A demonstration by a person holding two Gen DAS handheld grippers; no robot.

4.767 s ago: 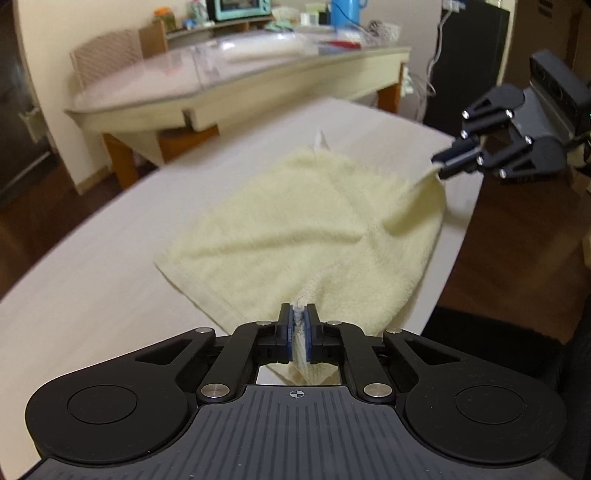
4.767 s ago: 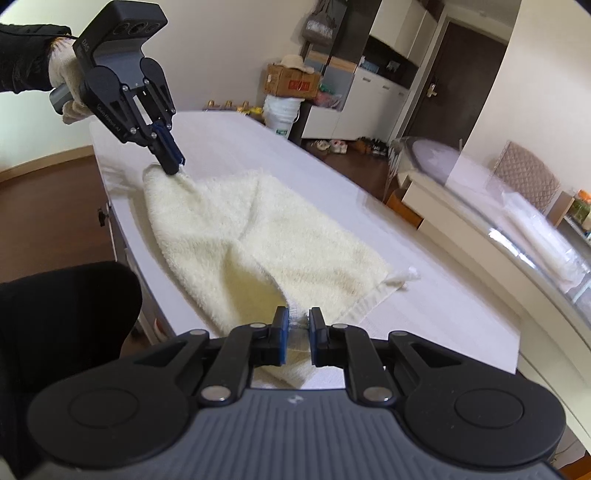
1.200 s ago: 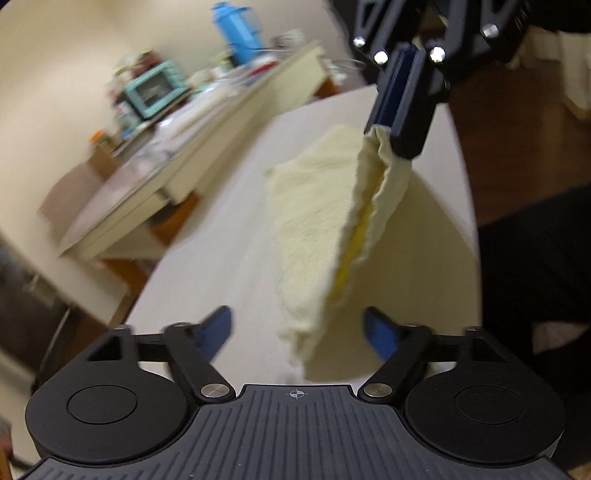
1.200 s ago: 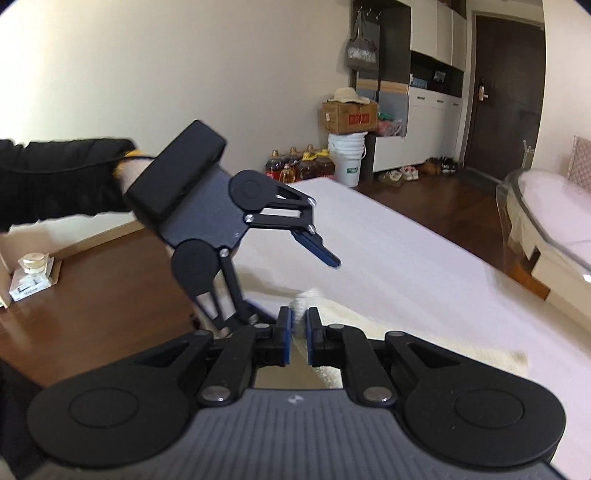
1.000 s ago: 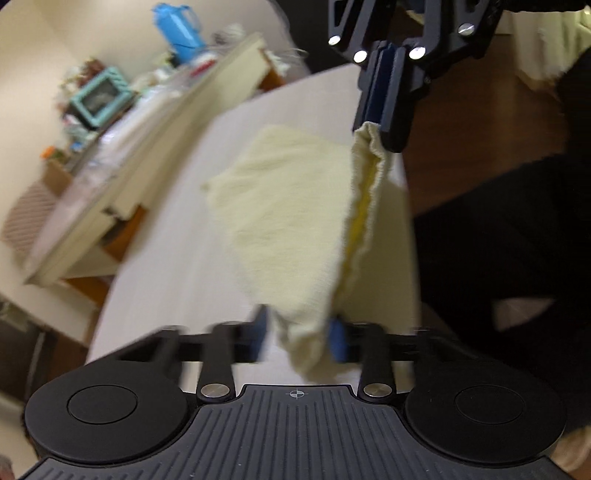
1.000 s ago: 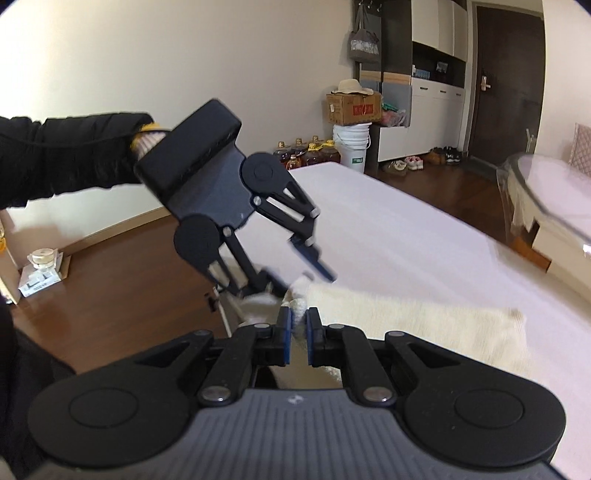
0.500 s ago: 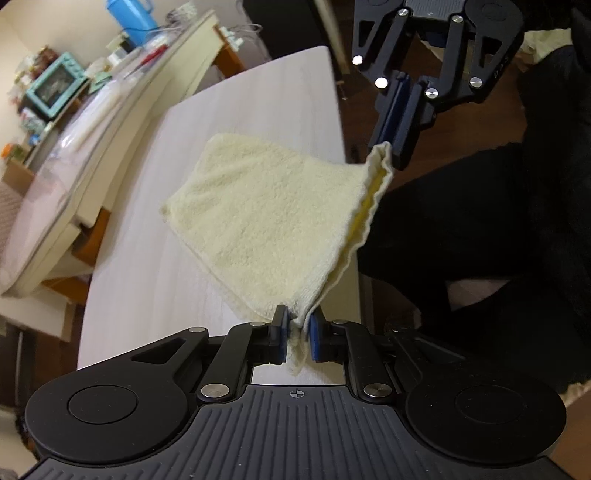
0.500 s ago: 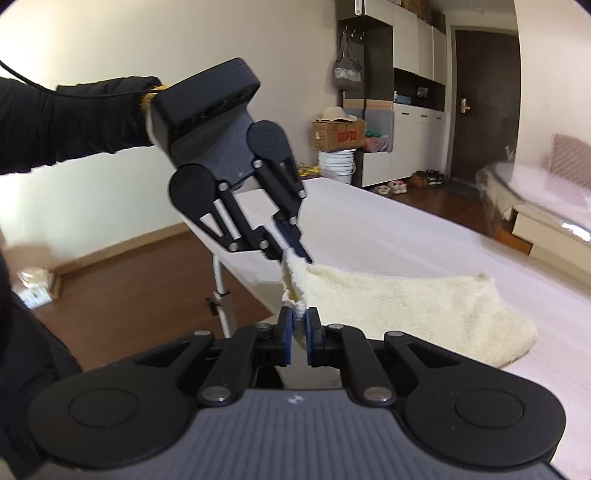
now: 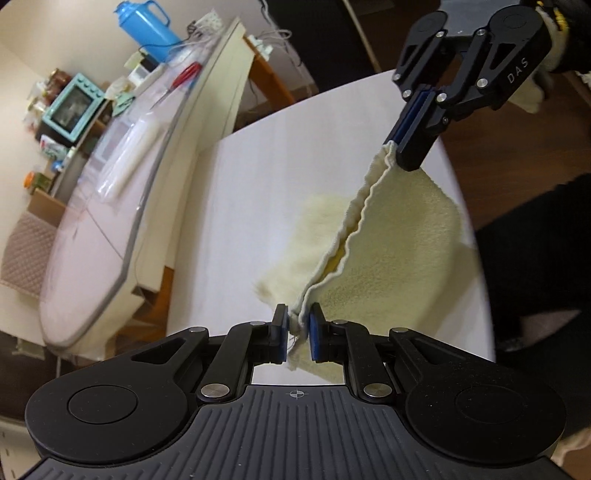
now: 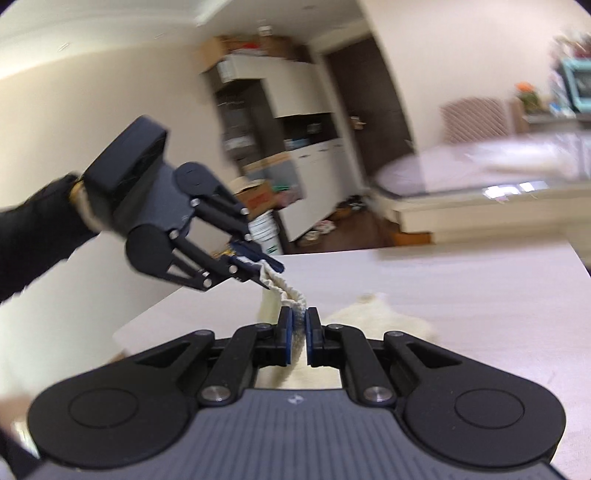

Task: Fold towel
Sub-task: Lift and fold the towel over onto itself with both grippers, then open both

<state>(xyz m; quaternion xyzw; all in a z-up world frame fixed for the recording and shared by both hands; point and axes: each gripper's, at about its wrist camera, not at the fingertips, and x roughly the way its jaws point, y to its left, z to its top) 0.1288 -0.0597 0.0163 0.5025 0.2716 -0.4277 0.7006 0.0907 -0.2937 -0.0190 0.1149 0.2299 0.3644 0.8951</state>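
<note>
Hanging doubled over as a pale yellow terry-cloth towel (image 9: pixel 399 236), two hemmed edges running together in a wavy line with a brighter yellow gap showing between the layers, lower part blurred and draping onto the white wood-grain table (image 9: pixel 258 177). Being pinched at the near end of that doubled edge by the left gripper (image 9: pixel 297 334), blue-padded fingers (image 9: pixel 280 332) nearly closed with cloth bunched between them. Being clamped at the far end by the right gripper (image 9: pixel 408 146), fingers pressed together on the corner, a pale-gloved hand (image 9: pixel 535 85) behind it. Appearing in the right wrist view as a rippled hem stretched between the right gripper (image 10: pixel 299 334) and the left gripper (image 10: pixel 258 267), with a black sleeve (image 10: pixel 33 243) behind. Standing beyond the table: a glass-topped cream side table (image 9: pixel 110 206) carrying a blue plastic jug (image 9: pixel 147 26) and a small teal toaster oven (image 9: pixel 72 109). Showing dark wooden floor (image 9: pixel 491 155) at right; white cabinets (image 10: pixel 314 184) and a dark doorway (image 10: pixel 365 99), blurred.
</note>
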